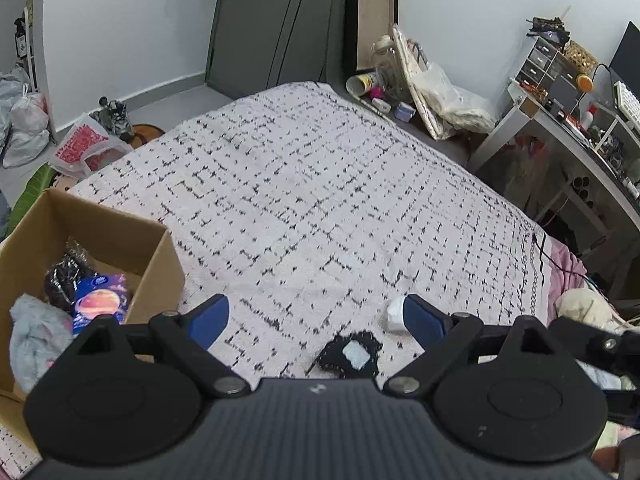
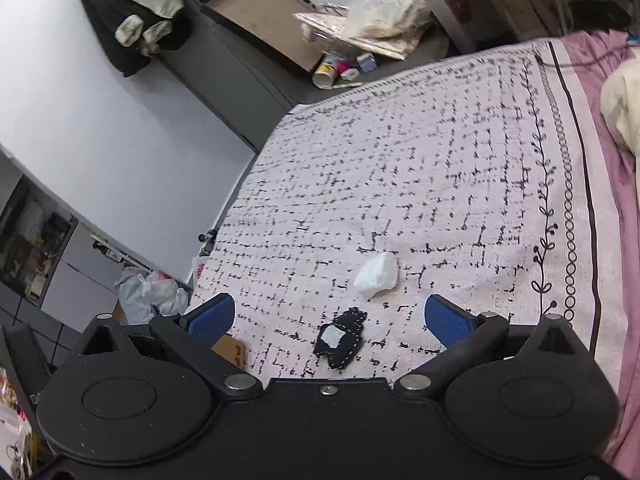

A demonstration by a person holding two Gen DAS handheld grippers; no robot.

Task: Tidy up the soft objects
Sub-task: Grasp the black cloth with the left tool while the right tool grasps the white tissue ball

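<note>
A small black fabric piece with a pale patch [image 1: 352,354] lies on the patterned bed blanket, between and just below my open left gripper [image 1: 316,316]. A white crumpled soft item [image 1: 394,314] lies beside the right fingertip. In the right wrist view the black piece [image 2: 340,338] lies between the open fingers of my right gripper [image 2: 330,318], and the white item [image 2: 378,274] lies just beyond. A cardboard box [image 1: 160,252] at the left holds a grey plush, a black bundle and a blue packet.
The bed blanket [image 1: 320,184] stretches far ahead. A pink sheet and cream plush [image 2: 620,104] lie at the right. Bags [image 1: 84,148] and clutter sit on the floor beyond the bed; a desk [image 1: 568,132] stands at the right.
</note>
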